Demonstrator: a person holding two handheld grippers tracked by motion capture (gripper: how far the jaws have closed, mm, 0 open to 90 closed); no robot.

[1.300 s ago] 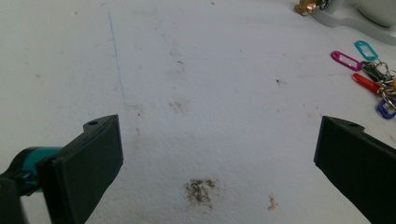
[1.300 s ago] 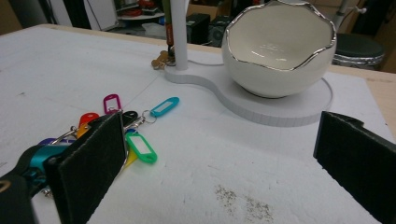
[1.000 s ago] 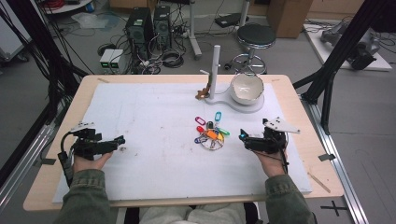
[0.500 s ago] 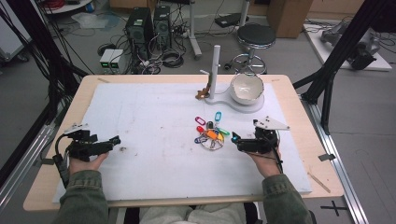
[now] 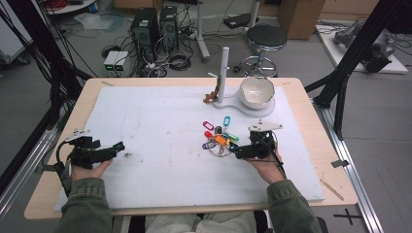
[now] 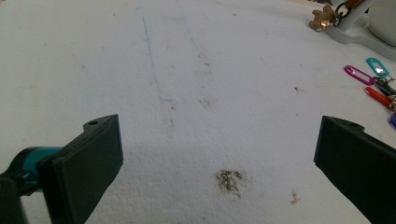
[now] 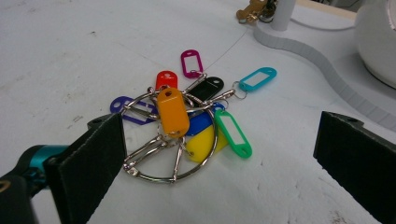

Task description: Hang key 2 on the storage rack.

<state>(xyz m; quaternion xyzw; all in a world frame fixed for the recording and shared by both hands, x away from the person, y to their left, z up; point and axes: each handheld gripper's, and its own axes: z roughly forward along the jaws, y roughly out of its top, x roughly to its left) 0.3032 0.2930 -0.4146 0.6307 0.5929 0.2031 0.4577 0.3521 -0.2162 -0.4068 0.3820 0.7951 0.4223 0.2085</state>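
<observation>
Tongs [image 5: 118, 146] in the person's left hand rest low on the white sheet [image 5: 160, 121] near the left edge of the bench [image 5: 301, 92], spread wide with nothing between them; in the left gripper view a small dark smudge [image 6: 229, 179] on the sheet lies in the gap ahead. Toward the middle of the bench lies a bunch of key tags [image 5: 218, 138], coloured plastic tabs on metal rings, flat on the sheet. In the right gripper view an orange tag [image 7: 173, 111] lies on top, with green [image 7: 232, 132], yellow [image 7: 203, 144], blue, black, red, purple, magenta and teal tags fanned around it. Behind the bunch a white stand [image 5: 224, 68] rises from a white base, a small brown charm [image 5: 211, 96] hanging by it, and a white bowl [image 5: 257, 91] sits on the same base. Just right of the bunch, the right tongs [image 5: 233, 149] are spread too, nearly touching the rings, gripping nothing.
</observation>
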